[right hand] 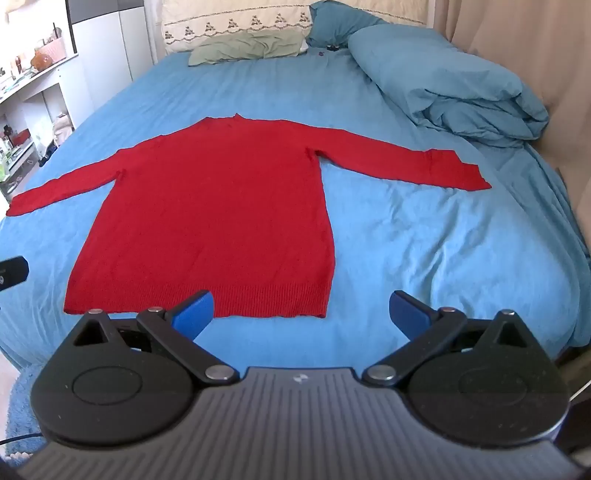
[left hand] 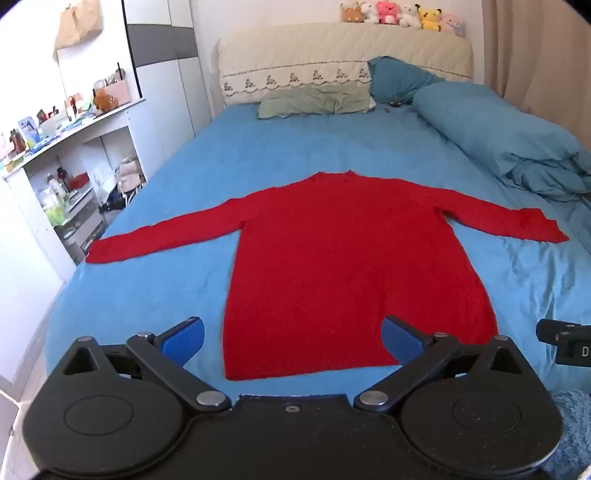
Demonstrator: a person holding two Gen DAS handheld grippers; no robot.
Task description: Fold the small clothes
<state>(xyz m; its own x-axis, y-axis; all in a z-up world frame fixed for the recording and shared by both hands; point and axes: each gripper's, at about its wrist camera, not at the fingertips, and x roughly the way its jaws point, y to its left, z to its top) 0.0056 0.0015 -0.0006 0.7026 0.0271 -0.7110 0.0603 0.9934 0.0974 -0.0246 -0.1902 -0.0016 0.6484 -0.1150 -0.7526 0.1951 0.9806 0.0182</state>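
A red knit sweater [left hand: 332, 251] lies flat on the blue bed sheet [left hand: 177, 295], both sleeves spread out sideways and its hem nearest me. It shows in the right wrist view too, as the red sweater [right hand: 214, 214]. My left gripper [left hand: 292, 334] hovers open above the hem's left half, nothing between its blue pads. My right gripper [right hand: 302, 308] stands open over the hem's right corner, also holding nothing. The other gripper's black body peeks in at the edge of each view.
A rolled blue duvet [left hand: 509, 140] lies along the bed's right side, with pillows [left hand: 314, 99] and plush toys [left hand: 402, 14] at the headboard. White shelves [left hand: 62, 177] crowded with small items stand left of the bed. A curtain [right hand: 517, 37] hangs on the right.
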